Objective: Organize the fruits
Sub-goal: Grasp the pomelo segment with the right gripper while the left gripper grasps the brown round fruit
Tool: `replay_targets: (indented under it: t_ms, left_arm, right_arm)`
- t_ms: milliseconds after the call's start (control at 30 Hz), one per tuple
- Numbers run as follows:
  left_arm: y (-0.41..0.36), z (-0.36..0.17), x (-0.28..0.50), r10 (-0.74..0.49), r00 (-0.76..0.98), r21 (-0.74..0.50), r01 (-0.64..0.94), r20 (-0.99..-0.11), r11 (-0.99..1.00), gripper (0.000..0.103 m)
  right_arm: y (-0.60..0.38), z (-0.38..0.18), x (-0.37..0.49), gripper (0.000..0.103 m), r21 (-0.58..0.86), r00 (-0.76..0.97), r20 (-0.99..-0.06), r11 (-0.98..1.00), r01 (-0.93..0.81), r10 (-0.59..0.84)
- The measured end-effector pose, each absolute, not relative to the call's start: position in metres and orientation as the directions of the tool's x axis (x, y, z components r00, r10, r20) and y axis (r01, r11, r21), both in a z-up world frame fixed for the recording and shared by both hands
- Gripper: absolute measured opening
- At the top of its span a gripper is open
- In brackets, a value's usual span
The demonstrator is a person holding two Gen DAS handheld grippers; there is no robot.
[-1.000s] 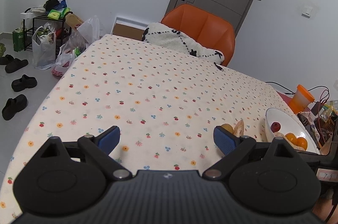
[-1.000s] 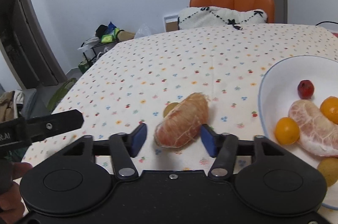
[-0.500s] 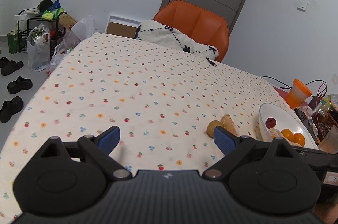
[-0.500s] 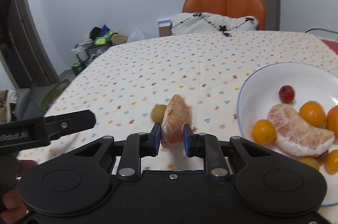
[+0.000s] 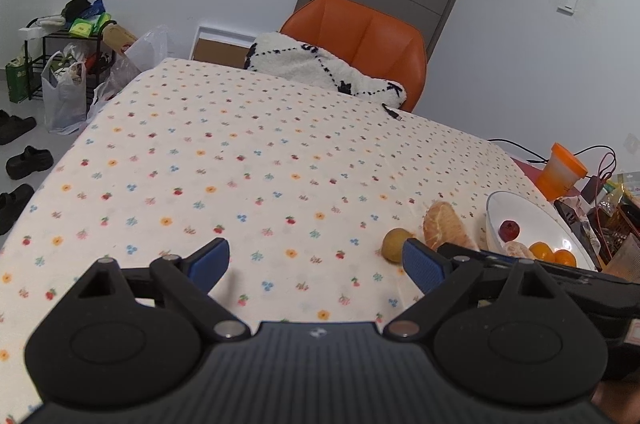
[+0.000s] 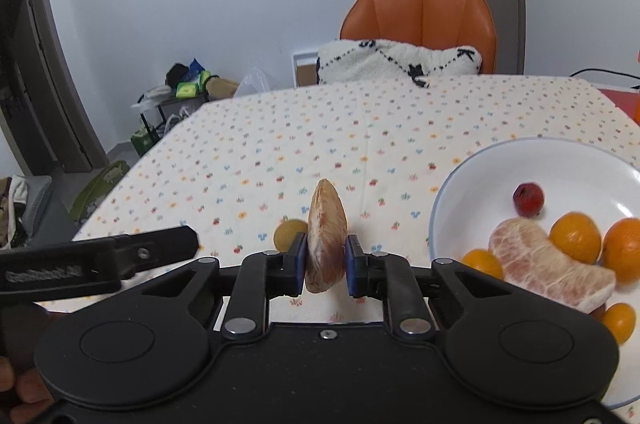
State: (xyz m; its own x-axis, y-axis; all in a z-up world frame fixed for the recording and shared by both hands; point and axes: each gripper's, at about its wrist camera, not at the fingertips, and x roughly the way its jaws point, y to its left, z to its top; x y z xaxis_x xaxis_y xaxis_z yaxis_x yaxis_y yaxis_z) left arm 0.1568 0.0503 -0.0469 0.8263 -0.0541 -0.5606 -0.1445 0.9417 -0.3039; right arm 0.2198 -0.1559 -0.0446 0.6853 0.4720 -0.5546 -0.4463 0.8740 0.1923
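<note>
Fruit sits toward the table's right: the left gripper [image 5: 316, 262] hangs wide and empty over the flowered tablecloth [image 5: 240, 160], a small yellow-green fruit [image 6: 289, 234] lies just left of the peeled pomelo wedge [image 6: 326, 234] pinched upright in the right gripper [image 6: 326, 264], and the white bowl [image 6: 472, 180] farther right holds more fruit.

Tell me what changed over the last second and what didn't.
The right gripper closed on the peeled pomelo segment, which lay flat between open fingers a second ago, and now holds it up on edge, seemingly lifted off the tablecloth. The left gripper stayed open and holds nothing. The small yellow-green fruit remains on the cloth, and the fruit in the white bowl looks unchanged.
</note>
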Motion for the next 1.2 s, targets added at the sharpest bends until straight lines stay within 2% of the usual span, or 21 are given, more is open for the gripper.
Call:
replay_targets:
  t_ms: [233, 933, 1067, 1200]
  left_arm:
    - [0.039, -0.046, 0.169, -0.07, 0.829, -0.294, -0.117, -0.555, 0.948, 0.09]
    - [-0.007, -0.065, 0.214, -0.103, 0.79, -0.247, -0.063, -0.604, 0.967, 0.056]
    - [-0.012, -0.065, 0.217, -0.096, 0.785, -0.229, -0.06, -0.612, 0.972, 0.023]
    - [-0.016, -0.058, 0.211, -0.068, 0.802, -0.213, -0.075, -0.594, 0.974, 0.023]
  right_arm:
    - [-0.171, -0.033, 0.222, 0.018, 0.217, 0.695, -0.523, 0.866, -0.45, 0.493]
    - [-0.221, -0.024, 0.224, 0.018, 0.28, 0.724, -0.461, 0.858, -0.43, 0.513]
    - [-0.229, -0.023, 0.223, 0.018, 0.288, 0.729, -0.456, 0.86, -0.422, 0.51]
    - [-0.236, -0.024, 0.22, 0.018, 0.296, 0.734, -0.45, 0.861, -0.414, 0.508]
